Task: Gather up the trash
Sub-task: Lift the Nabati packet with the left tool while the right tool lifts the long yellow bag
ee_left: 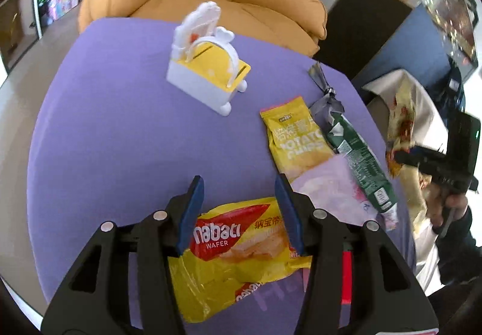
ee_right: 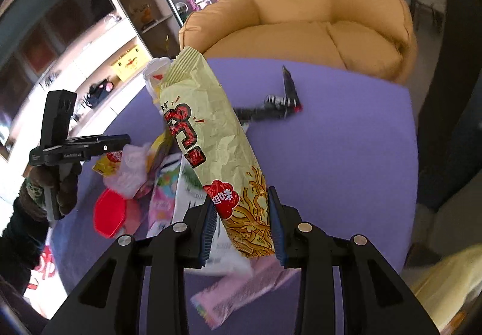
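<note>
The right claw (ee_right: 242, 219) is closed on the lower end of a crinkled pale-green noodle packet (ee_right: 211, 136), which is held up above the purple bench (ee_right: 346, 154). The thin film should be kept pinched firmly while it is carried to the bin. The left claw (ee_left: 239, 208) is open and empty, just above a glossy yellow wafer wrapper (ee_left: 238, 259) lying flat beneath it.

Both hand-held grippers tilted downward, one empty, one gripping.
Left hand-held gripper (ee_left: 238, 208) jaws apart, nothing between pads. Right hand-held gripper (ee_right: 242, 223) clamped on a snack bag (ee_right: 211, 136), lifted; gloved hand (ee_right: 57, 184) on the left handle.
</note>
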`<state>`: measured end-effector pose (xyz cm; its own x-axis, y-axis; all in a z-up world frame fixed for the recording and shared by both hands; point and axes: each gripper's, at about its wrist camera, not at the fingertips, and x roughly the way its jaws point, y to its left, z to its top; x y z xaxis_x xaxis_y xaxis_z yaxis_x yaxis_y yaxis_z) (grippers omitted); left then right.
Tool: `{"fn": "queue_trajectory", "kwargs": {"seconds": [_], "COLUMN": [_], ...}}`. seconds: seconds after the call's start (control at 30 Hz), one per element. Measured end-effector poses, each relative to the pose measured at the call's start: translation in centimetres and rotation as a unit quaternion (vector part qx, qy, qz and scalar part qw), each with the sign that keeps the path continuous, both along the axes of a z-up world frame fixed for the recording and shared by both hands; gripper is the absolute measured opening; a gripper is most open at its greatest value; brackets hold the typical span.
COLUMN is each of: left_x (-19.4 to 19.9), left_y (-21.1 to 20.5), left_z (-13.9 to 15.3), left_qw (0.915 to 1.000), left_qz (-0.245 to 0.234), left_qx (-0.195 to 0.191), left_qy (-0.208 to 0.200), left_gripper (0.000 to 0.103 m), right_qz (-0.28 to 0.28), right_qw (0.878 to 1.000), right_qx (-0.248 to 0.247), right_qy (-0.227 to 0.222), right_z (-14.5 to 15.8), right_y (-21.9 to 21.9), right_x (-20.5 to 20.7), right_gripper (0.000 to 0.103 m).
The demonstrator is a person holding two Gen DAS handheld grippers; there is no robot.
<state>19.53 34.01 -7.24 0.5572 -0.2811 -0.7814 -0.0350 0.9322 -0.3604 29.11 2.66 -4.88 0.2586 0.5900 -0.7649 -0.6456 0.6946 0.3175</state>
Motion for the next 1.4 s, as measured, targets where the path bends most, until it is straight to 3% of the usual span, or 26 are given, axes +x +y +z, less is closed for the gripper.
{"fn": "queue_trajectory", "kwargs": {"seconds": [0.27,0.53,0.67,0.7,0.8,0.97,1.13,1.33,1.4], "left_x": [-4.0,-7.3,-7.9,-8.1,-8.5,-9.9,-10.7,-11.1,-11.2], "left_y": [-0.7,-2.4,-2.8,-2.9,-3.2,-3.6,-4.8,-5.9,-6.0], "left_z": [0.3,-0.5,-0.7,-0.8,-0.6,1.2,3.2,5.2,5.8], "left_qw": [0.9999,0.9997,0.9987,0.9986,0.9979,0.9946,0.9919,0.9894,0.9883], "left_qz": [0.010,0.008,0.038,0.042,0.060,0.090,0.093,0.090,0.095], "left_qx": [-0.009,0.019,0.033,0.031,0.023,0.031,0.036,0.048,0.047], "left_qy": [0.003,0.012,0.010,0.010,-0.003,-0.043,-0.078,-0.104,-0.110], "left_gripper": [0.046,0.046,0.018,0.016,0.011,0.009,0.009,0.009,0.009], "right_qz": [-0.002,0.000,0.006,0.010,0.021,0.063,0.060,0.065,0.070], "right_qw": [1.000,0.999,0.999,0.999,1.000,0.997,0.989,0.992,0.992], "right_qx": [-0.022,-0.037,-0.024,-0.016,-0.008,-0.029,-0.068,-0.062,-0.064], "right_qy": [-0.007,0.021,0.035,0.036,0.015,-0.044,-0.113,-0.094,-0.083], "right_z": [-1.1,-2.7,-3.0,-2.8,-2.0,-0.8,-0.3,-1.2,-1.6], "right_y": [-2.7,-3.7,-4.2,-4.3,-4.6,-4.3,-2.4,-0.5,-0.1], "right_x": [-4.5,-8.5,-9.7,-10.0,-10.8,-12.5,-12.2,-9.9,-9.7], "right_gripper": [0.031,0.032,0.037,0.039,0.049,0.050,0.050,0.050,0.040]}}
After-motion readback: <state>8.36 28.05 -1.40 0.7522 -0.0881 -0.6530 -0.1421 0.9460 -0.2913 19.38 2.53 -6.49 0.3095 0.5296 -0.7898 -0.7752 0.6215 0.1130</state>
